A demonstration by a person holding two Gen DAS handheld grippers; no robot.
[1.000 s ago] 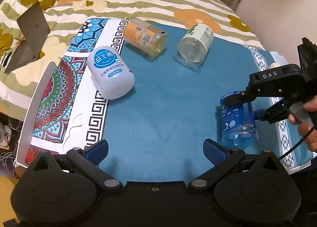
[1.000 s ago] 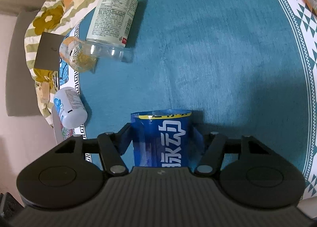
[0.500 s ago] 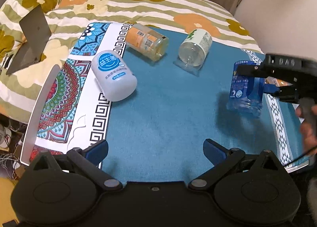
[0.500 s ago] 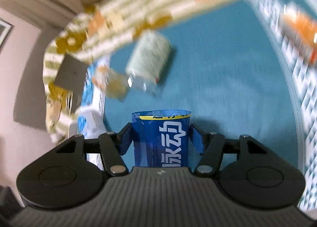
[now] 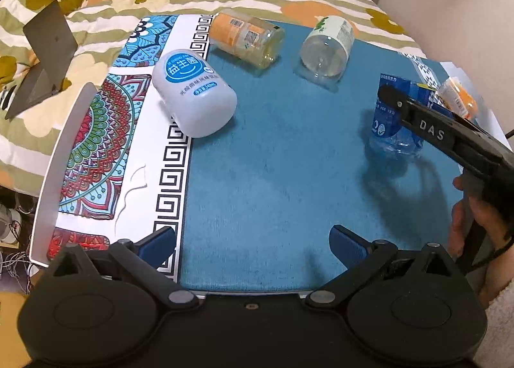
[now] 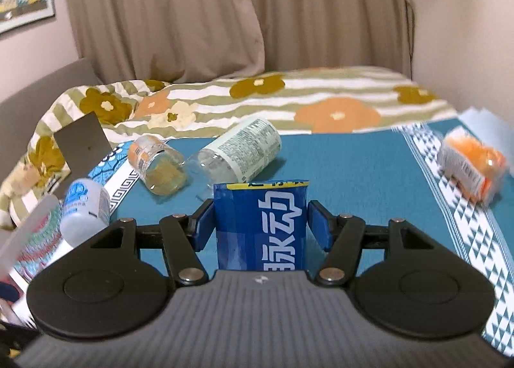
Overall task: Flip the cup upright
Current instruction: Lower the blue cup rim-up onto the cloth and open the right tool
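— Cup (image 5: pixel 396 117): where does it stand?

— Upright on the blue mat (image 5: pixel 273 149), toward the mat's right side, its clear ribbed base down and its open rim up. The right gripper (image 6: pixel 261 227) grips it around the blue label; in the right wrist view the cup (image 6: pixel 261 226) fills the gap between the jaws, both blue pads pressed against its sides.

— How much room around it?

— Bare mat lies in front of it and to its left. To its right runs the white patterned border (image 6: pixel 456 207), and an orange packet (image 6: pixel 470 167) lies on that border, near the cup but apart from it. Behind it, a clear bottle with a white label (image 5: pixel 327 47) lies on its side, and beside that an orange-labelled jar (image 5: pixel 247 39), also on its side, at the mat's far edge. A white bottle (image 5: pixel 194 93) lies over the mat's left edge, on the black-and-white key border.

— And the left gripper (image 5: pixel 253 242)?

— Its jaws are spread wide, holding nothing, over the near edge of the surface. A broad stretch of bare mat lies between it and the cup.

— Beyond the surface?

— A flowered striped quilt (image 6: pixel 289 101) at the far side, curtains (image 6: pixel 225 11) behind it.
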